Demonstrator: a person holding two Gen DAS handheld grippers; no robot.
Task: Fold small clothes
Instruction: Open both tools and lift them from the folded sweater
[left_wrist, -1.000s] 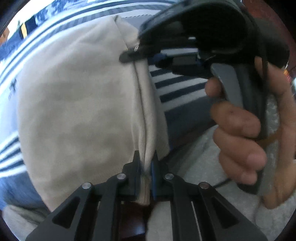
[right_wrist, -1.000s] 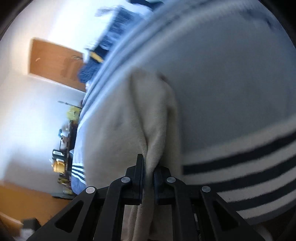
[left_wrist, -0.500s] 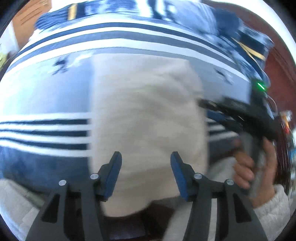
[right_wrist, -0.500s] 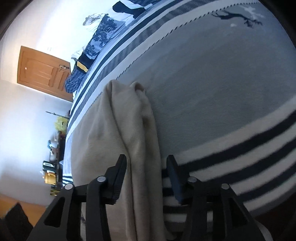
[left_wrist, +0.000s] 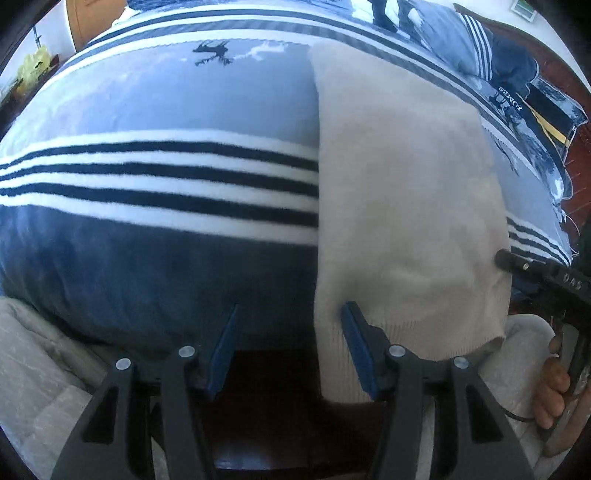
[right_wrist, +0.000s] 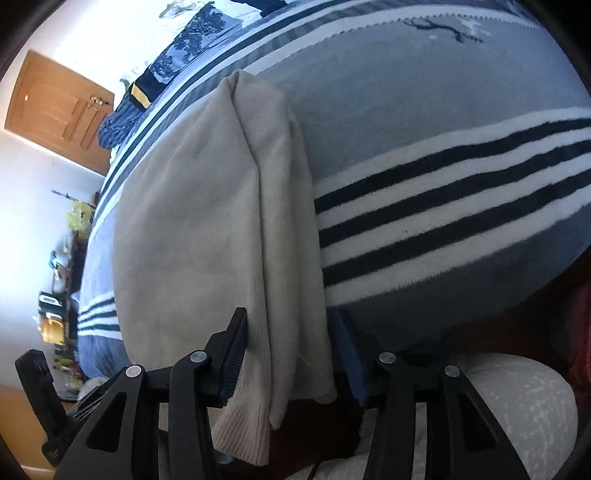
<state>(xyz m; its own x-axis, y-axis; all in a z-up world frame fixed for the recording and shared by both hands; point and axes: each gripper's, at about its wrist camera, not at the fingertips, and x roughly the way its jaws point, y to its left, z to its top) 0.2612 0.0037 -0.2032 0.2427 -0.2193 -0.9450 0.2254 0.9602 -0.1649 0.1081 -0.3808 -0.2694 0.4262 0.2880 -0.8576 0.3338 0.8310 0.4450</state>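
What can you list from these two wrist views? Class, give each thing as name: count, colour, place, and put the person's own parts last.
garment: one, beige knit, folded lengthwise on the bed, its ribbed hem hanging over the near edge.
blanket: one, blue-grey with navy and white stripes and a deer motif, covering the bed.
pillows: a few, navy and blue print, at the bed's far end.
door: one, orange-brown wood, far left in the right wrist view.
left gripper: one, black with blue pads, open, beside the garment's edge.
right gripper: one, black with blue pads, open, straddling the hanging hem.
right hand: one, on the right gripper's handle.
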